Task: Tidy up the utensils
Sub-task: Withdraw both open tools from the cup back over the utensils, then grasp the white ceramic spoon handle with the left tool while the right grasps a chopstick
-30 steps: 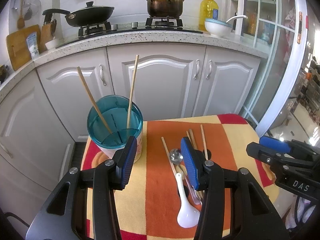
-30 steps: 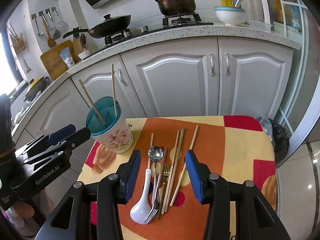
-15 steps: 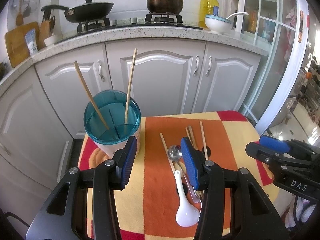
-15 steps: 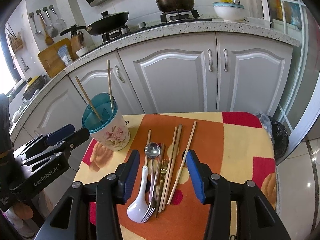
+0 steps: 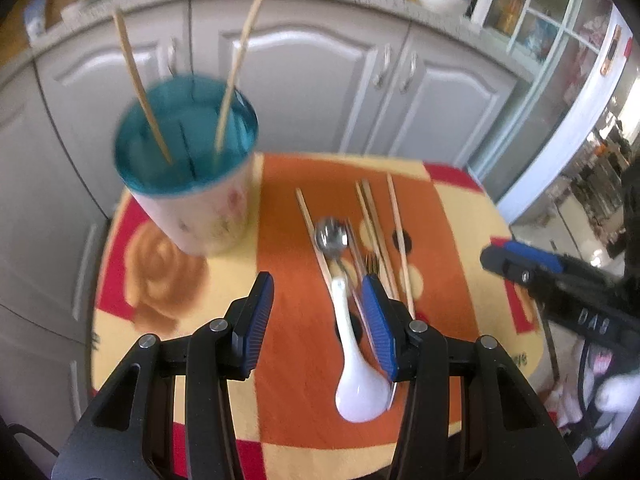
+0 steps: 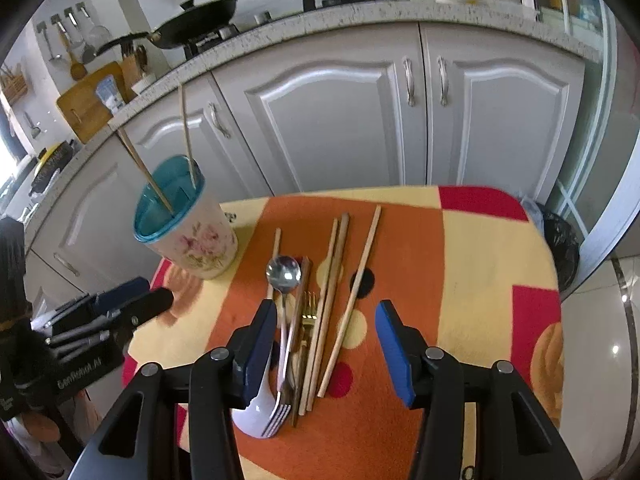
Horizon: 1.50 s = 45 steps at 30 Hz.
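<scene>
Hovering over the table (image 6: 472, 248), the right gripper (image 6: 326, 354) and left gripper (image 5: 316, 324) both hang wide open, holding nothing. Loose chopsticks (image 6: 352, 292), a metal spoon (image 6: 283, 274), a fork (image 6: 306, 320) and a white spoon (image 5: 356, 380) lie together mid-table. Beside them, two chopsticks (image 5: 140, 88) lean apart in the cup (image 5: 192, 184).

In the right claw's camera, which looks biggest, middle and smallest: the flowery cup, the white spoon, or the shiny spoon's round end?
1. Flowery cup, easily biggest.
2. White spoon; partly hidden behind the claw and nearer the camera, so unsure.
3. Shiny spoon's round end, smallest.
</scene>
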Each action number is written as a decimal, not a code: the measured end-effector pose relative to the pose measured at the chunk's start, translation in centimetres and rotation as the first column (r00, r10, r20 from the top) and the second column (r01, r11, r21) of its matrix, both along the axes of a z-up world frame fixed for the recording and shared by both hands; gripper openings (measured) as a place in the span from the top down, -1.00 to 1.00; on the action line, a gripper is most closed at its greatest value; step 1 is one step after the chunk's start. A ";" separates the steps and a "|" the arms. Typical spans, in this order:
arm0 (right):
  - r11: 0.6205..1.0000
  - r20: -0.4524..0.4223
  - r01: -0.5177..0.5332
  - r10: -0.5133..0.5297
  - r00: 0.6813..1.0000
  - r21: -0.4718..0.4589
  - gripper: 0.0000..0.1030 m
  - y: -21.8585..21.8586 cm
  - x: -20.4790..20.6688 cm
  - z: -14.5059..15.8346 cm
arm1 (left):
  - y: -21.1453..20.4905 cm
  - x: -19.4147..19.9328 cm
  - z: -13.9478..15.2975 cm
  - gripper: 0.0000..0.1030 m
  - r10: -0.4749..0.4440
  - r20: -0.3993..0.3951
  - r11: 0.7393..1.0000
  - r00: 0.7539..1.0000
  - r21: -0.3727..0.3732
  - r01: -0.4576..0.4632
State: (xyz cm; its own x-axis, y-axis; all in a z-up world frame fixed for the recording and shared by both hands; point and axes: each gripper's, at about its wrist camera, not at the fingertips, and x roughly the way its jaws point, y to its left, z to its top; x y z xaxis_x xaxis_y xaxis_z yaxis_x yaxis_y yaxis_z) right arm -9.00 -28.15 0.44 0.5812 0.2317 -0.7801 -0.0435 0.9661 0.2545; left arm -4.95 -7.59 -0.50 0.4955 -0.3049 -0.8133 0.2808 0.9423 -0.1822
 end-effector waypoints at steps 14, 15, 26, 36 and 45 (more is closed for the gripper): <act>0.998 -0.140 0.015 -0.006 0.990 0.066 0.04 -1.6 4.5 -6.4 | -2.9 3.1 -7.4 0.21 -0.100 -0.170 0.995 0.980 -0.042 0.094; 0.998 -0.144 0.010 0.000 0.990 0.068 0.04 -1.6 5.1 -6.7 | -3.2 3.4 -7.7 0.24 -0.102 -0.173 0.994 0.980 -0.040 0.097; 0.998 -0.203 0.016 -0.004 0.979 0.055 0.20 -2.4 12.8 -10.2 | -4.4 5.5 -8.9 0.73 -0.113 -0.196 0.994 0.974 -0.015 0.112; 0.998 -0.179 -0.049 0.043 0.983 -0.033 0.84 -2.1 15.9 -10.9 | -2.4 5.6 -8.4 0.77 -0.108 -0.222 0.993 0.969 -0.075 0.093; 0.995 -0.241 -0.072 0.087 0.967 0.069 0.88 -3.9 6.9 -11.3 | -1.2 4.0 -7.5 0.77 -0.122 -0.211 0.991 0.970 -0.081 0.107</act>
State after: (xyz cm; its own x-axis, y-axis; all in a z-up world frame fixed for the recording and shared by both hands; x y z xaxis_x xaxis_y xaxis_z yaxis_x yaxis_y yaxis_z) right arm -2.13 -32.00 -10.85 0.3535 0.3195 -0.8792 -0.0492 0.9449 0.3236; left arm -0.98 -8.76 -8.05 0.2693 -0.4082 -0.8722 0.3334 0.8892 -0.3132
